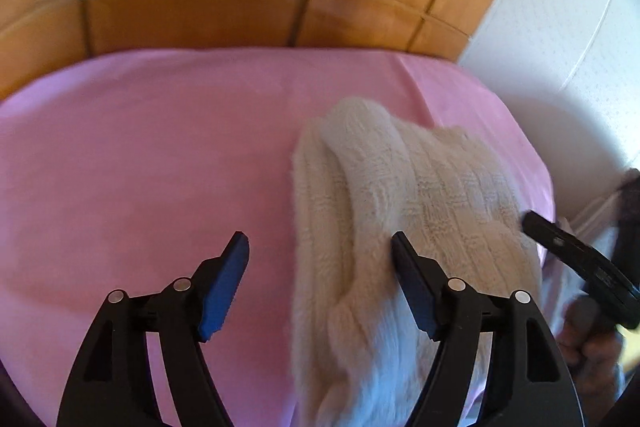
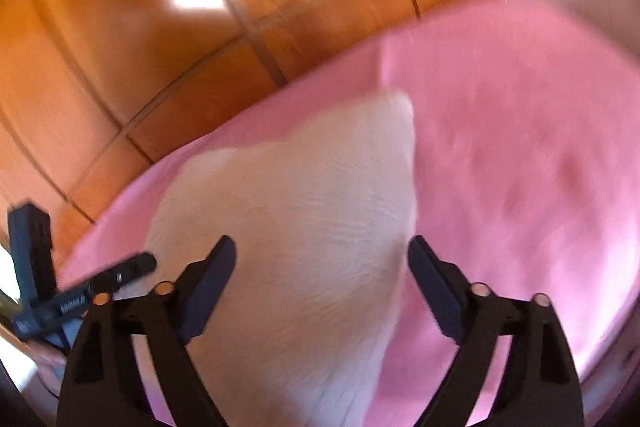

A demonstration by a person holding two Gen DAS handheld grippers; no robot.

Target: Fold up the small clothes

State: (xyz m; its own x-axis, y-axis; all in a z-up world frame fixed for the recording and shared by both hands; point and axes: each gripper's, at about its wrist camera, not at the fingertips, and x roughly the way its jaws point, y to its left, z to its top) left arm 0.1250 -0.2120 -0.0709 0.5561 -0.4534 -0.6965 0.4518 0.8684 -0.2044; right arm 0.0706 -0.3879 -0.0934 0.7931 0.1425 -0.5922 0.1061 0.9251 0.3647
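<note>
While the cream knit garment [image 1: 404,211] lies on the pink sheet [image 1: 140,155] with its long axis running away from both cameras, the right gripper [image 2: 320,259] straddles it jaws spread, whereas the left gripper [image 1: 320,251], also spread, sits offset to its left edge.

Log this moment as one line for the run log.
left claw: open, empty | right claw: open, empty | cream knit garment: lying on pink sheet | fold: cannot tell
</note>
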